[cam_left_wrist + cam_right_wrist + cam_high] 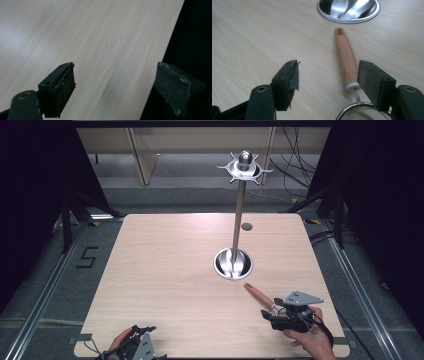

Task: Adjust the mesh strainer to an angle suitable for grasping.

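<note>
A strainer with a wooden handle (258,295) lies flat on the table, handle pointing toward the steel stand. My right gripper (270,314) is open over the strainer's neck. In the right gripper view the handle (345,55) runs between the jaws of the gripper (329,72), close against the right pad, and the mesh bowl (359,113) sits at the bottom edge. My left gripper (144,332) rests at the table's front left edge. It is open (115,75) with nothing between its pads.
A steel stand with a round dished base (233,263), a tall pole (239,215) and a hooked ring on top (244,167) rises from the table's middle right. A small grey disc (246,226) lies behind it. The wooden table (165,270) has dark floor around it.
</note>
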Available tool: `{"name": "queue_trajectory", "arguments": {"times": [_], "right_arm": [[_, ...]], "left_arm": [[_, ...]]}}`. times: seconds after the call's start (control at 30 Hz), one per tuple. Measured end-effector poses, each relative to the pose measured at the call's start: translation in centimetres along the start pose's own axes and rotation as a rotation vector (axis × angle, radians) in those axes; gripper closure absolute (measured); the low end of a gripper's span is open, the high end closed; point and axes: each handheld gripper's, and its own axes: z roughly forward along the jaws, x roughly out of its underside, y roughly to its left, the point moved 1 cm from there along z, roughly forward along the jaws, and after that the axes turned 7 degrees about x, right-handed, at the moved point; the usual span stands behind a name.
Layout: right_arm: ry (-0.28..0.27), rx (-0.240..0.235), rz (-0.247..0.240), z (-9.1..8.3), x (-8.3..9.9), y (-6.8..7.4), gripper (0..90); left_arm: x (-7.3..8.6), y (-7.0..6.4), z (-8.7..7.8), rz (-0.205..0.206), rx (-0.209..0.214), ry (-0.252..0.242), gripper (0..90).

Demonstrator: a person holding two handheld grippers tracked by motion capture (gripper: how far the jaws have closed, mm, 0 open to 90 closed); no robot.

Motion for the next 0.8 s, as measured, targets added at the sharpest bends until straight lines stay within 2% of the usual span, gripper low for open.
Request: {"name": "queue_trajectory", "arguments": {"times": [0.13, 0.17, 0.33, 0.4, 0.43, 0.47, 0.5, 0.57, 0.6, 0.67, 0.8], "right_arm": [[0.01, 0.006, -0.005, -0.1, -0.1, 0.0, 34.3], [0.001, 0.009, -0.028, -0.1, -0.1, -0.2, 34.3], [-0.001, 0.009, -0.02, -0.1, -0.1, -0.2, 34.3], [0.015, 0.006, -0.01, -0.1, -0.2, 0.0, 34.2], [0.009, 0.005, -0.028, 0.0, -0.2, -0.1, 34.3], [0.014, -0.003, -0.005, 0.0, -0.2, 0.1, 34.2], [0.013, -0.002, -0.034, 0.1, -0.3, -0.1, 34.3], [0.021, 0.0, -0.019, 0.1, -0.3, 0.0, 34.3], [0.008, 0.013, -0.04, 0.2, -0.5, -0.1, 34.3], [0.014, 0.014, -0.034, 0.2, -0.6, 0.0, 34.3], [0.04, 0.017, -0.052, 0.7, -1.1, -0.2, 34.2]], "left_arm": [[0.0, 0.0, 0.0, 0.0, -0.001, 0.0, 15.8], [0.0, 0.0, 0.0, 0.0, -0.001, 0.0, 15.8], [0.0, 0.0, 0.0, 0.0, -0.001, 0.002, 15.8], [0.0, 0.0, 0.1, -0.008, 0.008, -0.009, 15.9], [0.0, 0.0, 0.1, -0.009, 0.005, -0.003, 15.8], [0.0, 0.0, 0.0, -0.009, 0.005, -0.003, 15.8], [0.0, 0.0, 0.0, -0.008, 0.006, -0.003, 15.8], [0.0, 0.0, 0.0, -0.001, -0.001, 0.006, 15.8], [0.0, 0.0, 0.0, -0.004, 0.008, 0.007, 15.8], [0.0, 0.0, 0.0, -0.004, 0.009, 0.01, 15.8], [0.0, 0.1, 0.0, -0.006, 0.009, 0.008, 15.8]]}}
